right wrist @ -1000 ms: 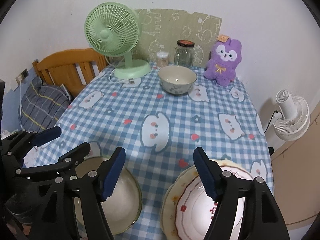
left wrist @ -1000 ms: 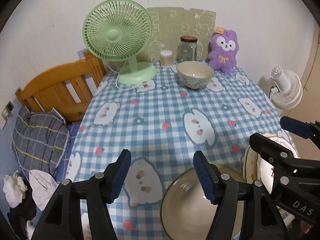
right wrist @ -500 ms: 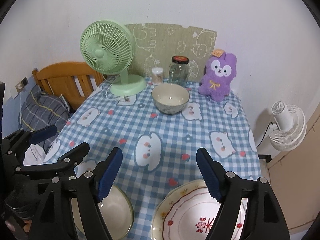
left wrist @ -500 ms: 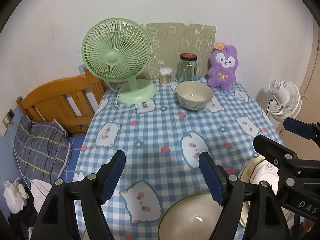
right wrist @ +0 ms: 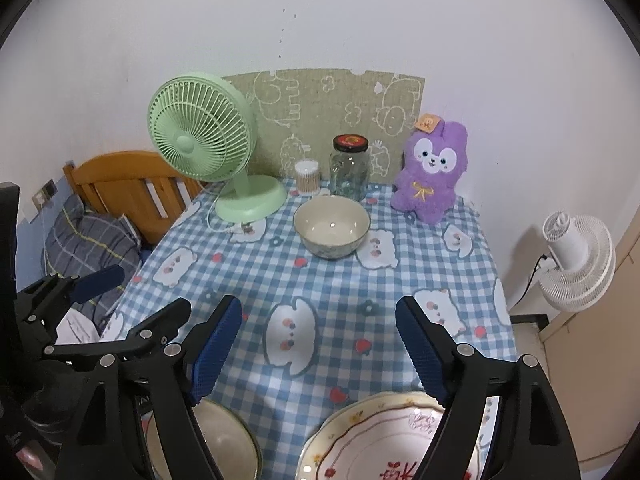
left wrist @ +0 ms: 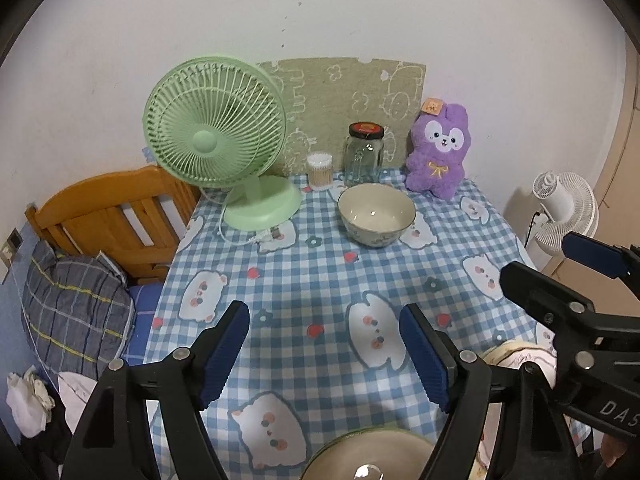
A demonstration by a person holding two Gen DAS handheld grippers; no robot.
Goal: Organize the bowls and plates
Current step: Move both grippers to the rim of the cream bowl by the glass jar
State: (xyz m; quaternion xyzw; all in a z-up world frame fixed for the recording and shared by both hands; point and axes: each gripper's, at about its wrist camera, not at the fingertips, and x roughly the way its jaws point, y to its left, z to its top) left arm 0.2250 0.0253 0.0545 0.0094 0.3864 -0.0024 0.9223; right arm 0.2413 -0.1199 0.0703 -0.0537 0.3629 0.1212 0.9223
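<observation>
Two tools (left wrist: 324,354) (right wrist: 318,350) spread; bowl (left wrist: 368,458), plate (right wrist: 384,440) beneath.

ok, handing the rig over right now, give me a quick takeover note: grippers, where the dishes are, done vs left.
Left gripper: open, holding nothing, above the near bowl at the table's front edge.
Right gripper: open, holding nothing, above the floral plate, which sits right of the near bowl.
Far bowl: alone toward the back of the checked tablecloth, in front of the glass jar.
Done: nothing stacked or grouped; all three dishes sit apart.
Left: gather the two bowls together and sort the plate; probably start with the near dishes under each gripper.
</observation>
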